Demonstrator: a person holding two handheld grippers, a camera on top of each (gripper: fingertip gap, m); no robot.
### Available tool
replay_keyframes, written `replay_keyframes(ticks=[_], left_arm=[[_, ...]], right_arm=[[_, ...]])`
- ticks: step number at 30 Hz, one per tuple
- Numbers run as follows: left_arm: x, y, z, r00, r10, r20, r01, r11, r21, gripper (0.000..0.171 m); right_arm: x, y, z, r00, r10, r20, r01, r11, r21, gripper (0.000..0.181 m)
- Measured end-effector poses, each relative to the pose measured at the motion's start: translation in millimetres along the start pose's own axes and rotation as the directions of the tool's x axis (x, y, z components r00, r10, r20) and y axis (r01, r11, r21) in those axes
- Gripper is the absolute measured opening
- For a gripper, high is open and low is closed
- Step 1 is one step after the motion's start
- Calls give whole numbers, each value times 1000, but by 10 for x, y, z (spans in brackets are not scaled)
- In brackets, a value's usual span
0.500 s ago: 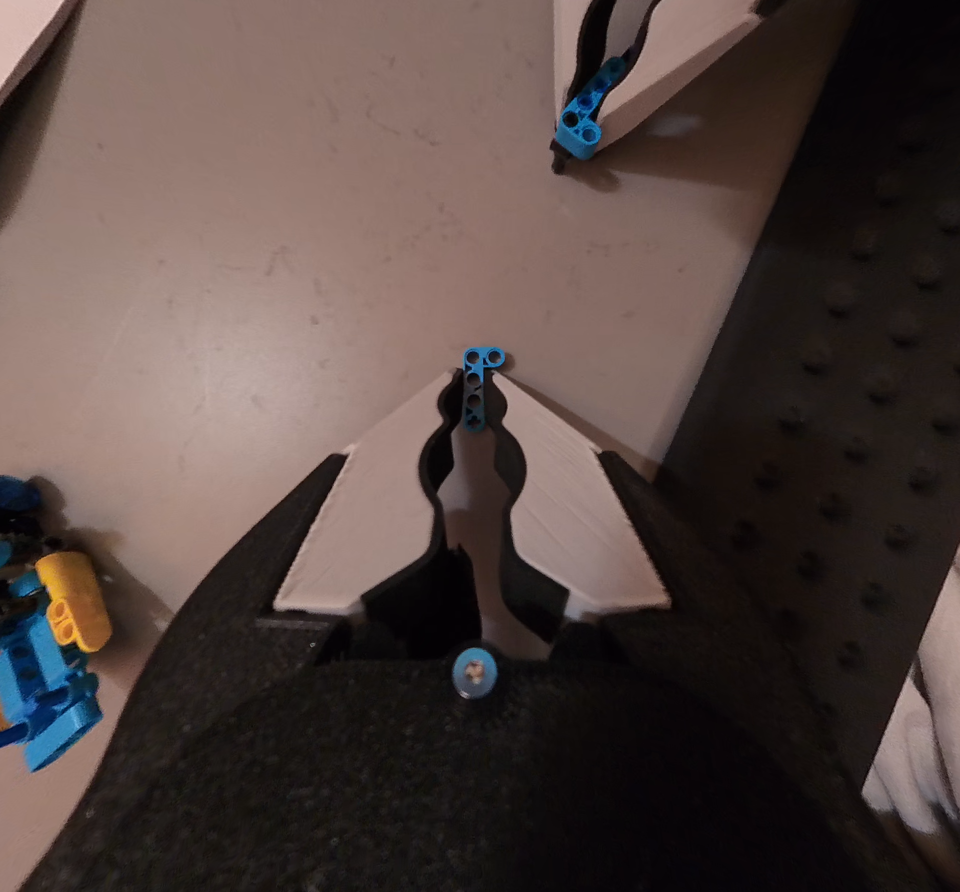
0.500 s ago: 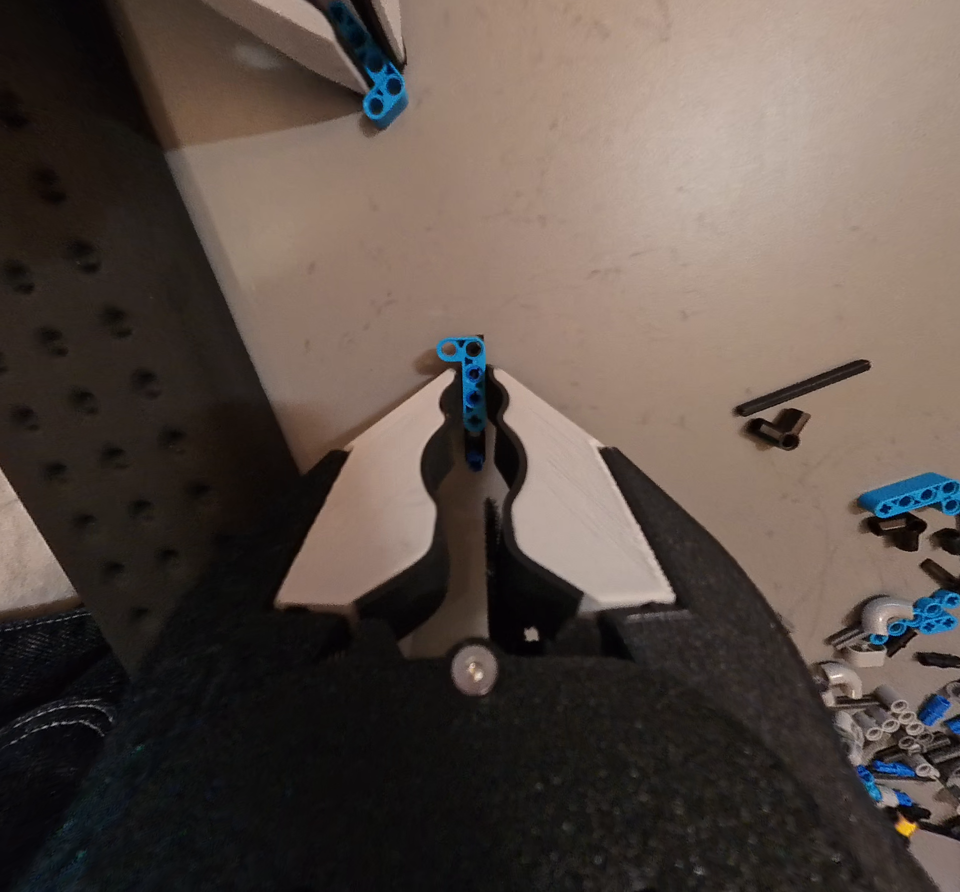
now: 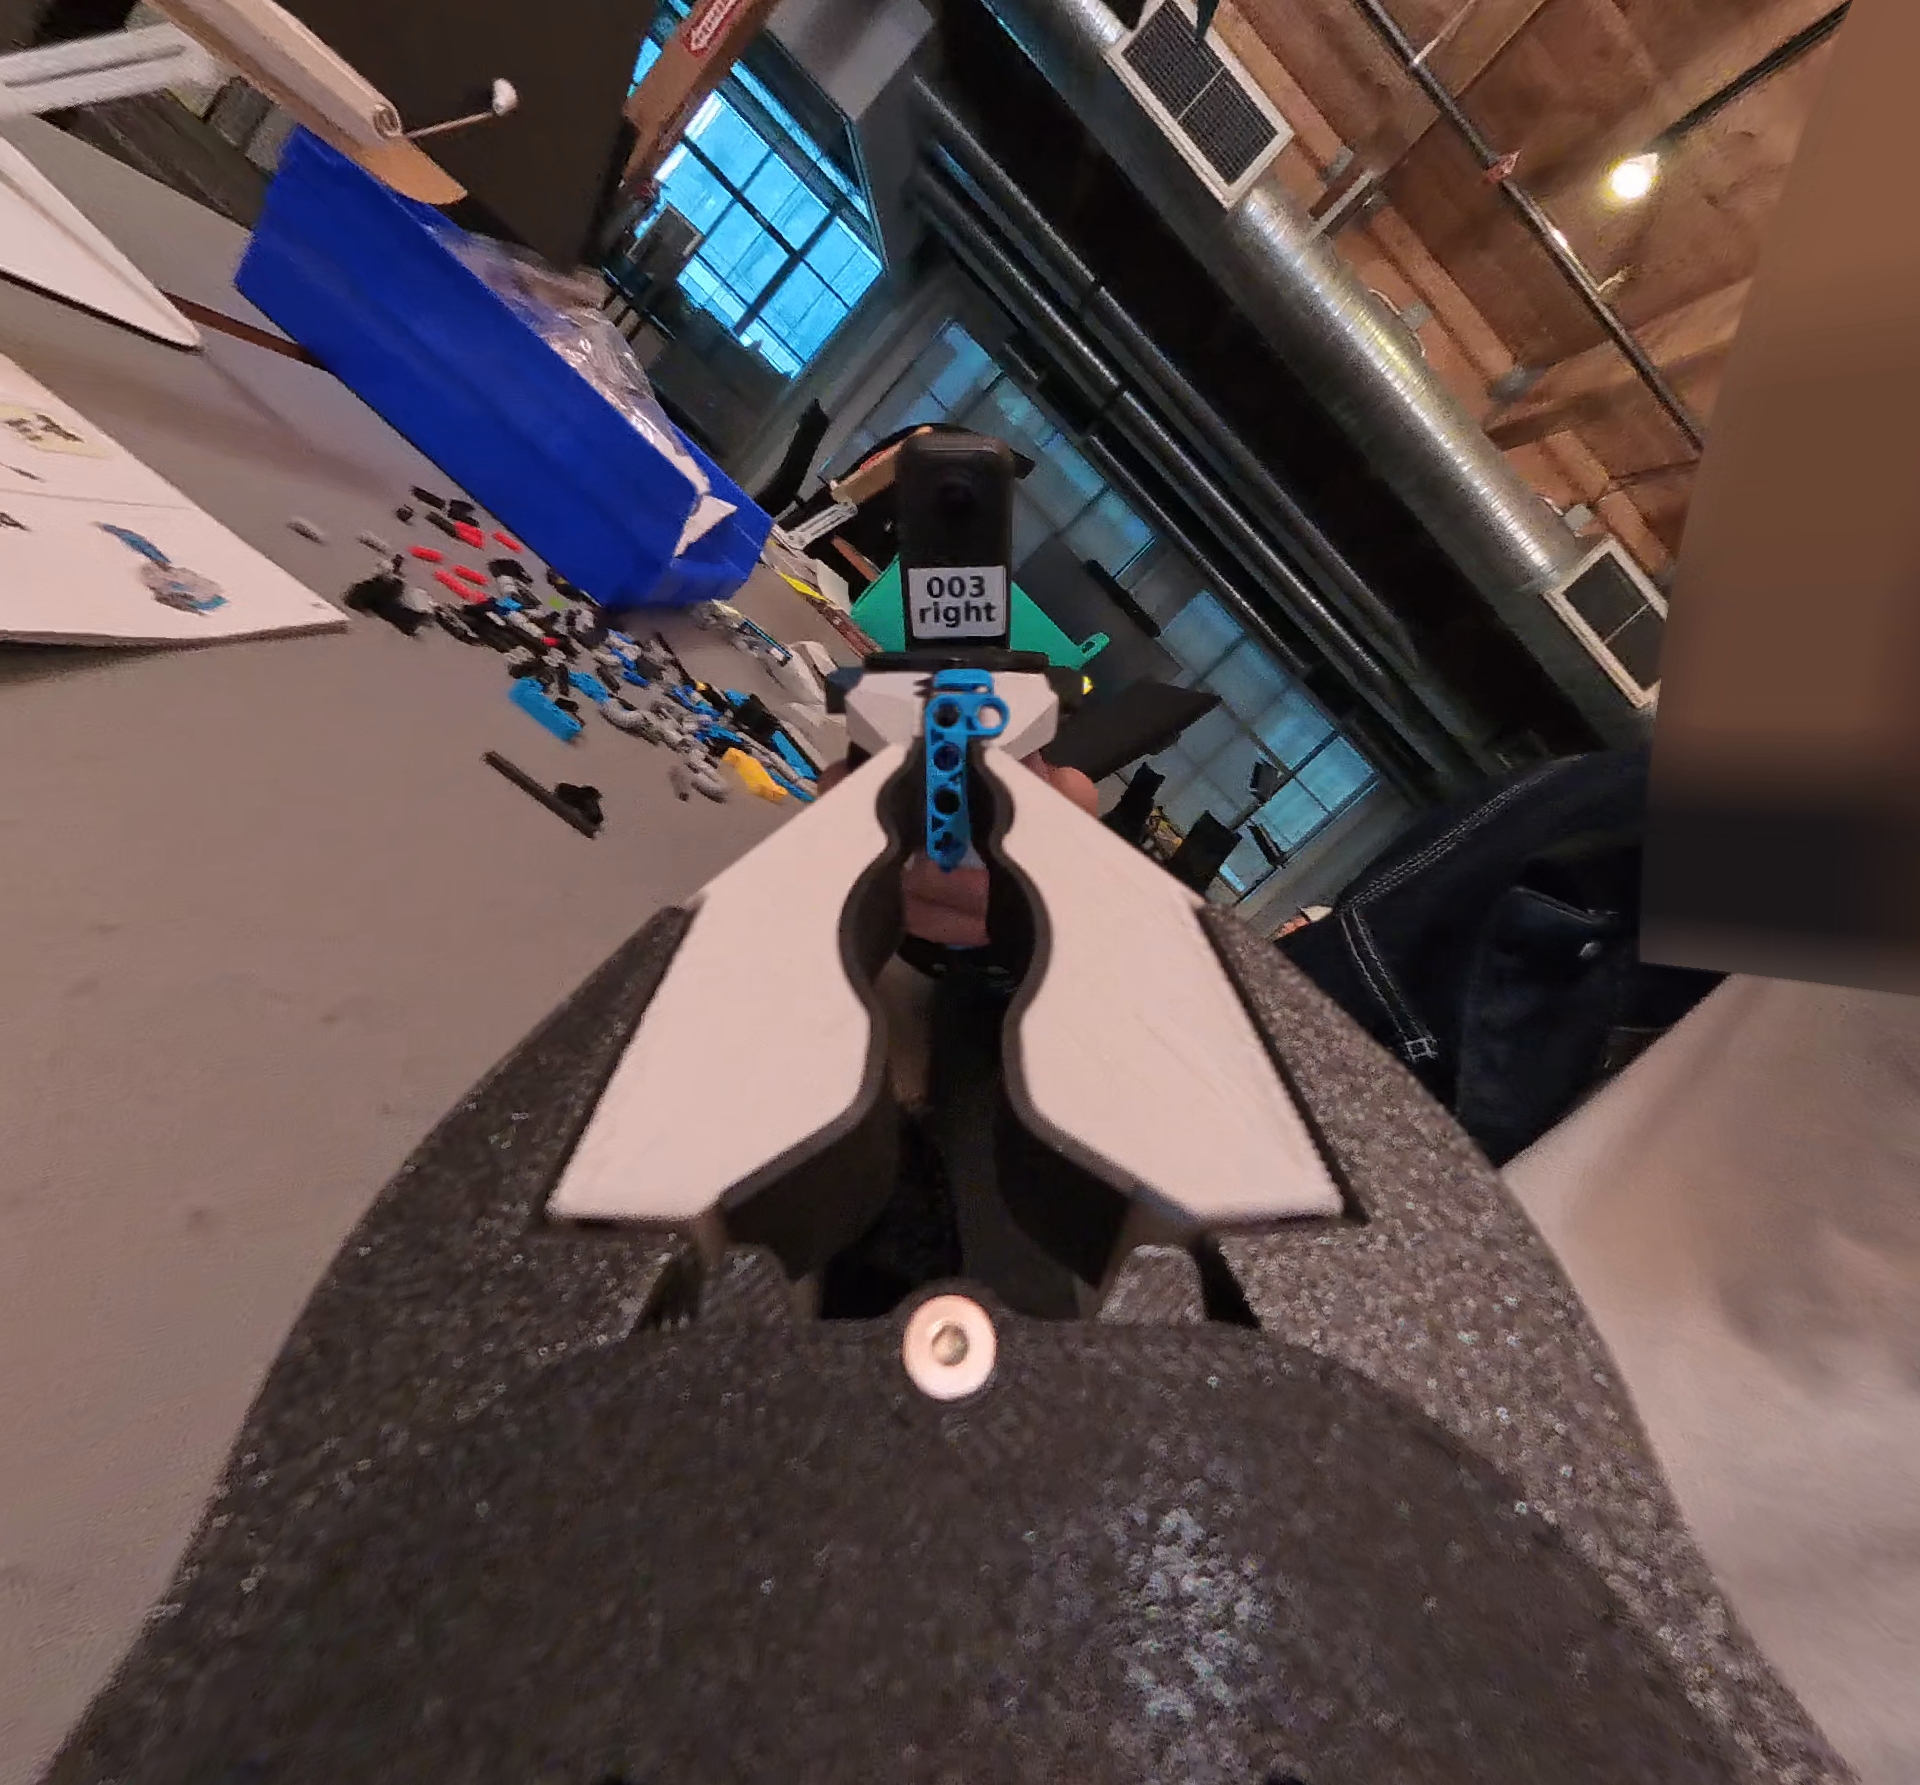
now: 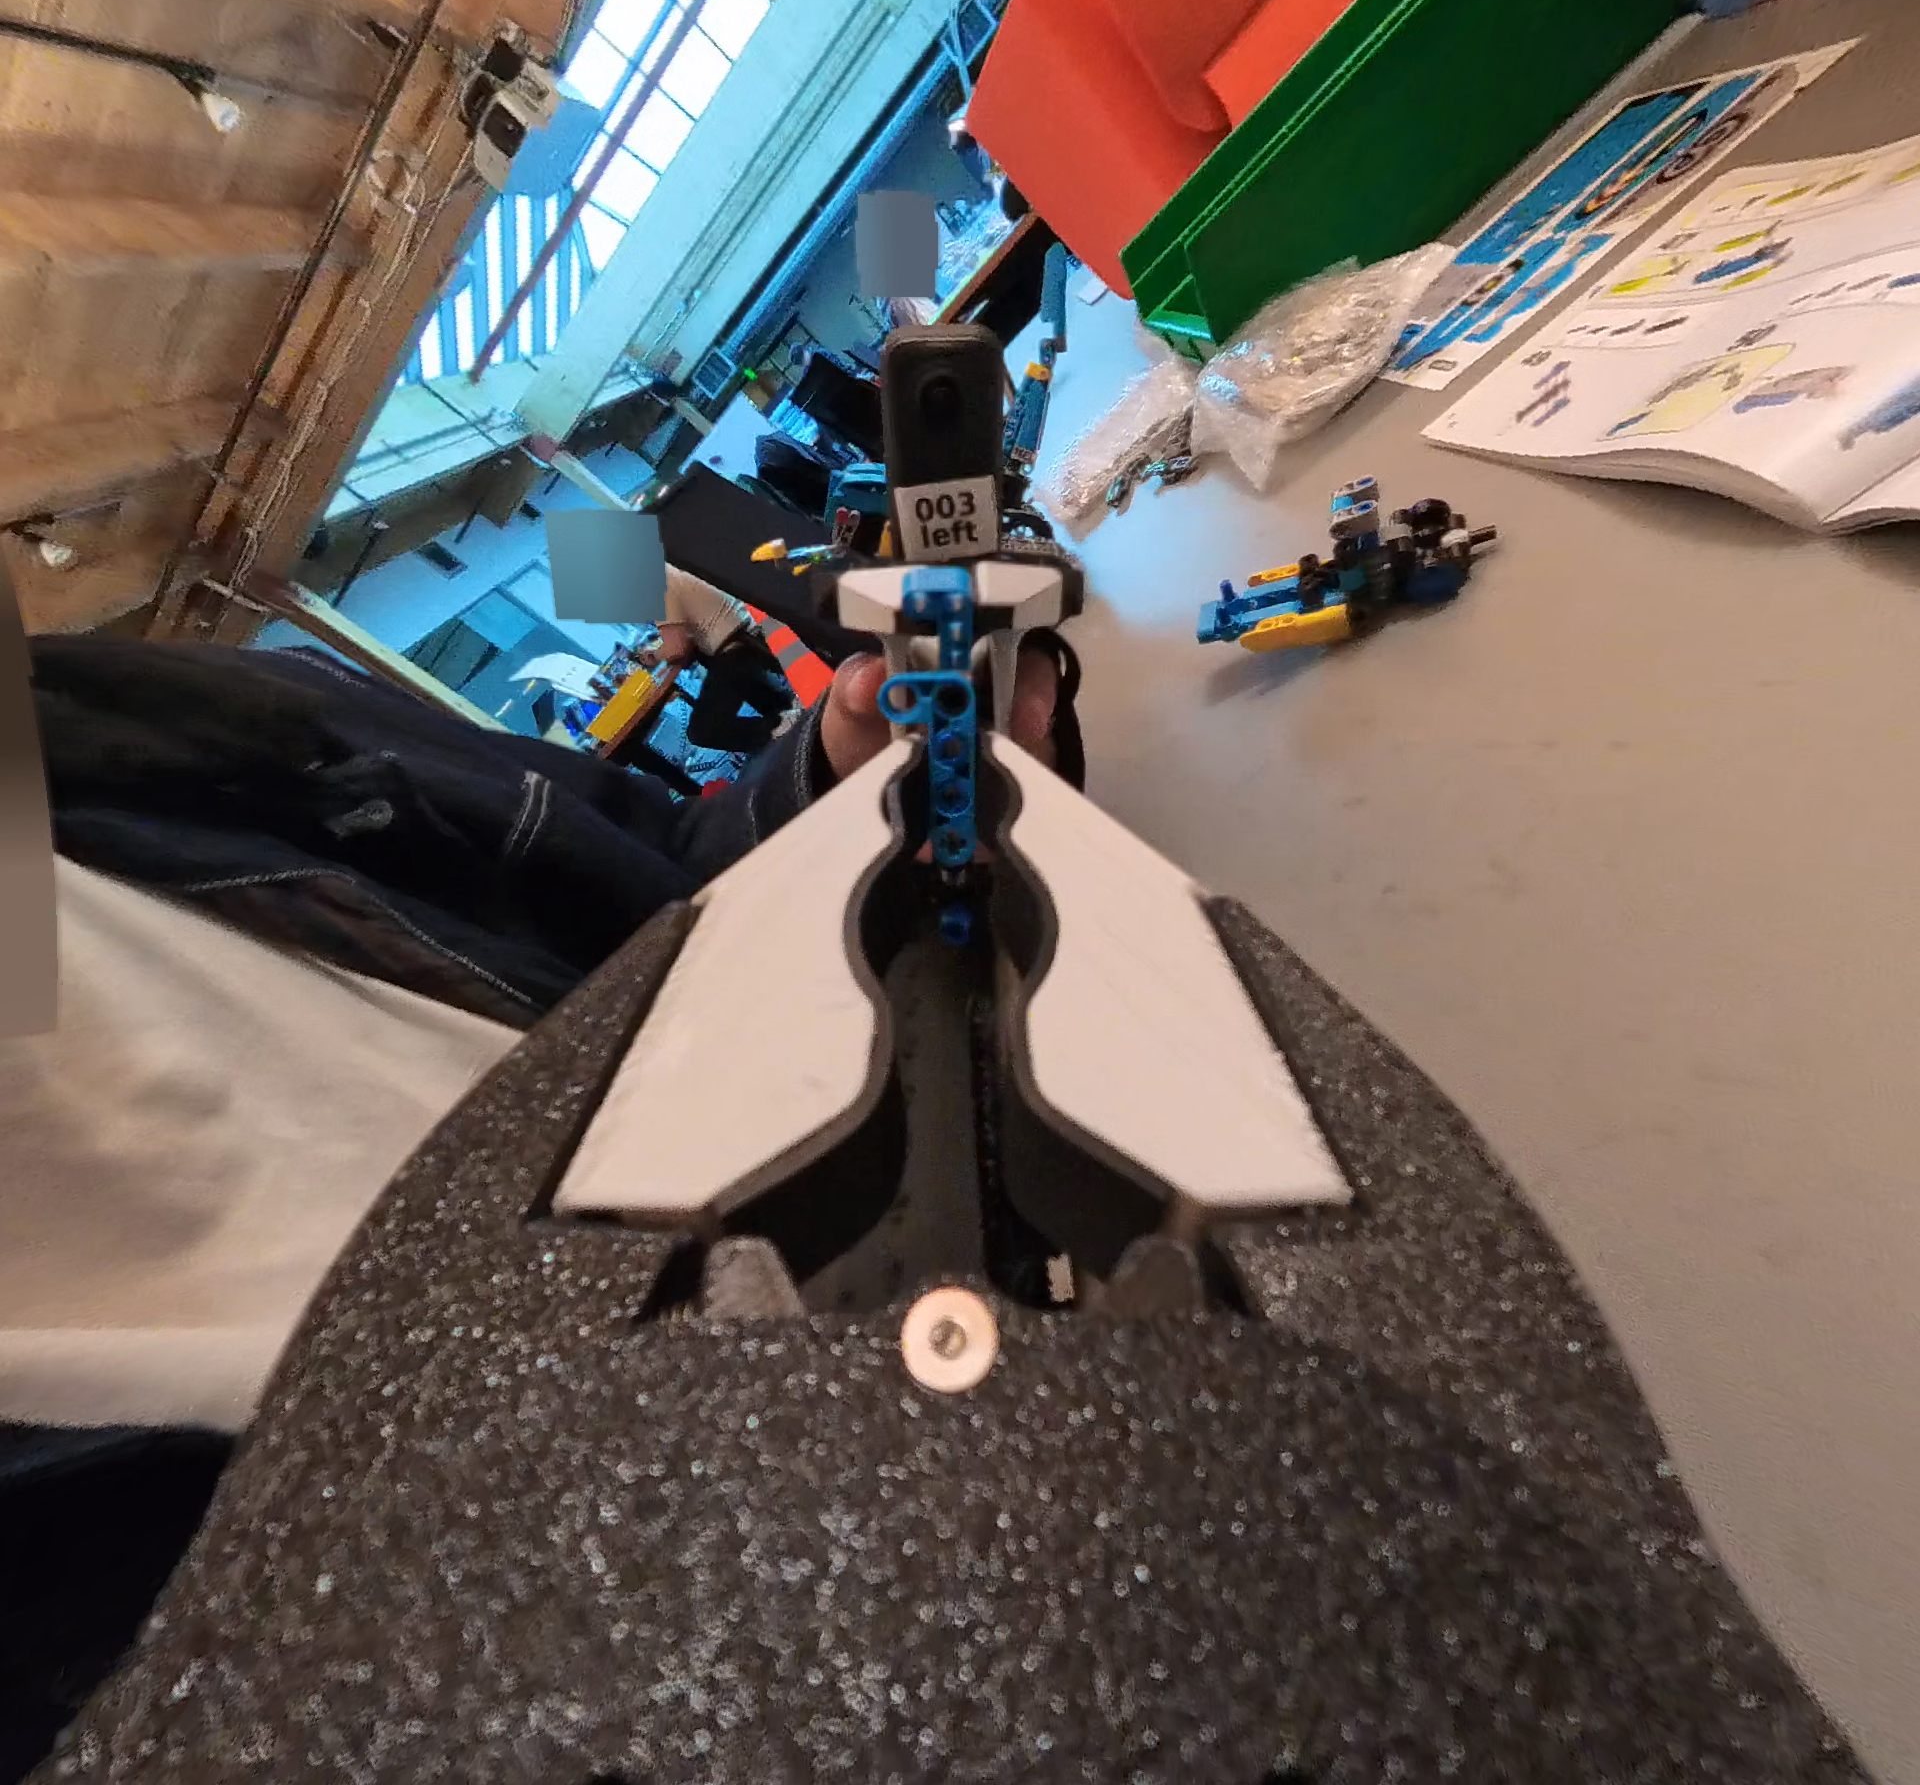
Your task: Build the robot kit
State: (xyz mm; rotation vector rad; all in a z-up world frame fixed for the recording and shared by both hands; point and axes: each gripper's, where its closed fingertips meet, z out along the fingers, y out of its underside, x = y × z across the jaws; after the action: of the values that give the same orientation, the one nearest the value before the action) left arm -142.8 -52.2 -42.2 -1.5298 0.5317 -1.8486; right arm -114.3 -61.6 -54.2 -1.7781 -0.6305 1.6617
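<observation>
a blue l-shaped beam (image 3: 948,779) is pinched between the narrow tips of the left claw (image 3: 948,759), its short leg turned to the right at the far end. a second blue l-shaped beam (image 4: 943,779) is clamped the same way in the right claw (image 4: 943,759), with its short leg turned to the left. the two claws are raised above the table (image 3: 208,956) and pointed at each other, tip close to tip, so that each is seen head-on in the other's view with its camera on top. a scatter of small loose parts (image 3: 582,655) and a blue bin (image 3: 468,374) are seen on the table beyond the left claw. a partly built blue and yellow model (image 4: 1340,582), an open instruction booklet (image 4: 1714,364) and a green bin (image 4: 1382,166) are seen beside the right claw
</observation>
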Motion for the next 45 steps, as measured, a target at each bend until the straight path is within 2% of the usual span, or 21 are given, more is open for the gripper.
replay_keyframes(ticks=[5,10,17,20,24,26,31,35,45], left_arm=[[19,132,56,997,-68,-36,66,997,-46,7],[13,211,85,996,-82,-34,79,994,-78,7],[-81,140,52,994,-111,3,111,994,-20,7],[-37,154,65,989,-144,-39,144,989,-24,7],[-48,223,88,987,-156,-36,153,986,-61,7],[-87,235,88,989,-148,-12,147,987,-65,7],[-113,249,85,992,-124,11,124,989,-76,7],[-135,193,52,984,-179,-7,178,983,-41,7],[-73,249,71,987,-159,-30,156,984,-81,6]], right_arm=[[8,112,184,1000,20,-4,-21,999,-47,6],[43,133,191,1000,24,-18,-25,998,-57,6],[44,91,167,999,41,-9,-41,999,-28,6],[71,118,182,999,33,-28,-35,998,-46,6],[68,96,169,999,39,-24,-39,999,-29,6],[-16,73,171,999,45,24,-45,999,-20,6],[41,102,171,999,44,-19,-44,998,-38,6],[70,111,163,998,63,-22,-63,997,-36,6],[65,173,206,996,89,-7,-89,994,-61,7]])
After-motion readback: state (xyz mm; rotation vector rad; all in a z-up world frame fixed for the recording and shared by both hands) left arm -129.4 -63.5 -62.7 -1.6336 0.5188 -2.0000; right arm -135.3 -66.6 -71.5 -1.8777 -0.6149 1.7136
